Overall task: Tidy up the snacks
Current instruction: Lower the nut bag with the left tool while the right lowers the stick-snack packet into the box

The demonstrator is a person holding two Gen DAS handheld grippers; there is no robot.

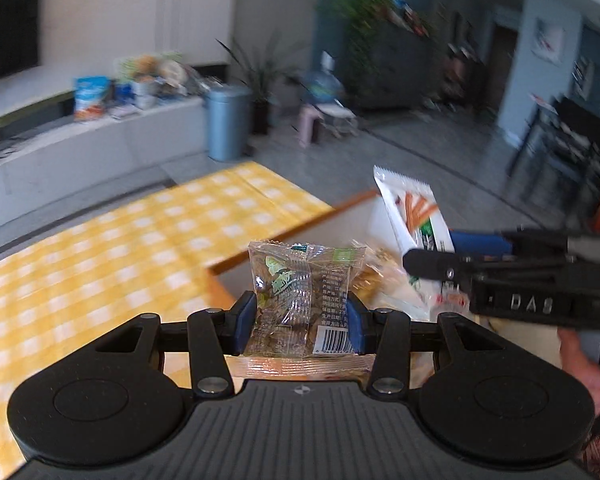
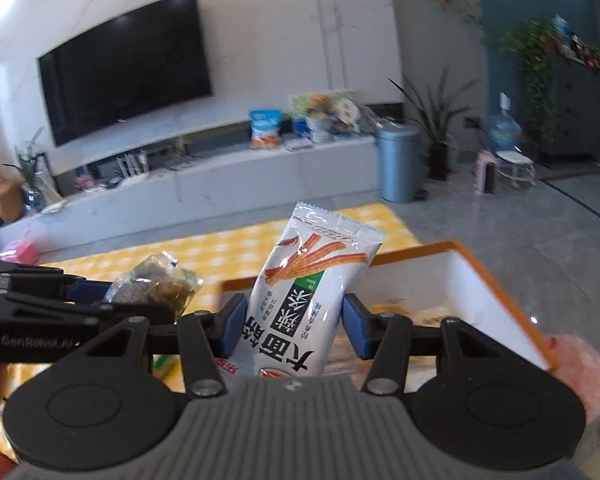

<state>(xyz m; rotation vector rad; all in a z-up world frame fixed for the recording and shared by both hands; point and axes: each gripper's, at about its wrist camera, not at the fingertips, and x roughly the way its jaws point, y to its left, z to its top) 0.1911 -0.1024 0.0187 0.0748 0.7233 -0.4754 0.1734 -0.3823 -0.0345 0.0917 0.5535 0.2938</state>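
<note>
Much of what I see is smeared by motion blur: the far room in my left wrist view is soft, and the lower ends of both packets I carry are cut off behind my own gripper bodies.

My left gripper [image 1: 302,322] has its blue-padded fingers [image 1: 245,322] closed in on a clear crinkly packet [image 1: 300,296], pressing it from both sides. Through the glossy film I make out brown lumps, a green label, small print and a barcode. It stands upright between the pads, over the near edge of the box [image 1: 284,236].

My right gripper [image 2: 296,326] grips a white glossy sachet [image 2: 312,280] with a serrated top seal, orange-red sticks printed on it and bold black characters on a green and black band. It leans to the right, and its bottom is hidden behind the gripper body. It hangs over the box [image 2: 492,280], a white-walled container with an orange rim; the snacks lying inside are too blurred to name.

Both packets are up off the bench [image 1: 100,264], which is covered in a yellow and white checked cloth. A fuzzy pink thing [image 2: 580,372] sits at the box's right corner; I cannot tell what it is.
</note>
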